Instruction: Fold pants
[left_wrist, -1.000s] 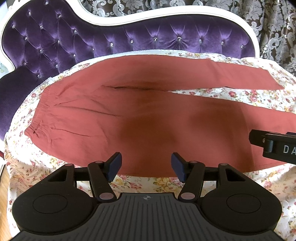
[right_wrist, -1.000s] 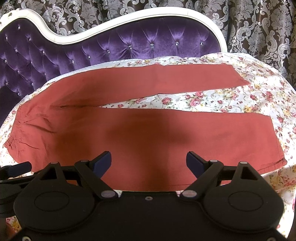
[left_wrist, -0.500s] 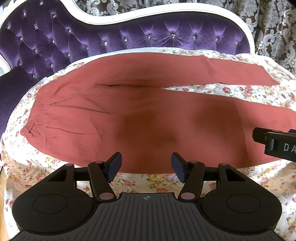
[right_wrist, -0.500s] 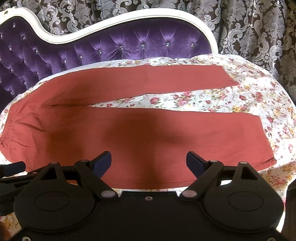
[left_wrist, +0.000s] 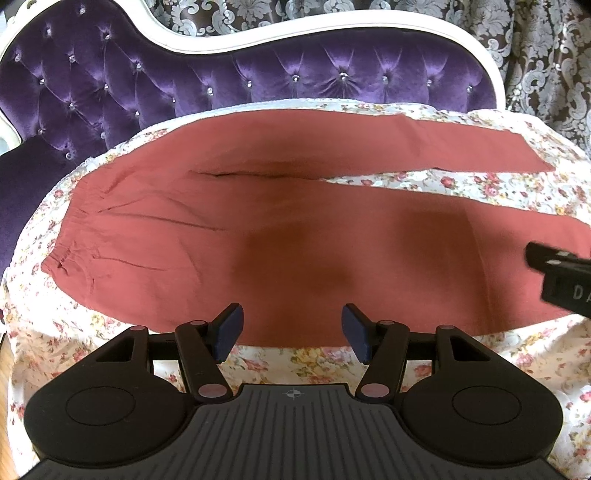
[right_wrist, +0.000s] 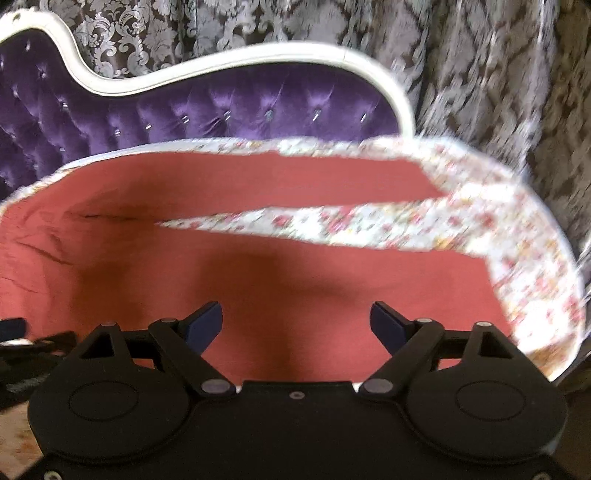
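Spanning the back of both views: a purple tufted sofa (left_wrist: 258, 81) with a white curved frame, patterned curtain (left_wrist: 546, 44) behind. Covering the seat: a floral sheet (left_wrist: 461, 184), reaching the sofa back at the far side and showing as a bare strip along the near edge. Lying flat on the sheet: rust-red pants (left_wrist: 295, 229), unfolded, waistband at the left, two legs running right with a narrow wedge of sheet between them. Far leg close to the sofa back; near leg's lower edge just short of the sheet's front border; cuffs near the right end, some sheet left beyond them. No containers anywhere.

Hovering above the near edge of the pants, tilted downward: left gripper (left_wrist: 291, 328), blue pads spread apart, nothing between them. Poking into the left view at the right edge, over the near leg: a dark part of the right tool. Hovering over the near leg, right view blurred: right gripper (right_wrist: 295, 326), pads spread wide, pinching nothing.
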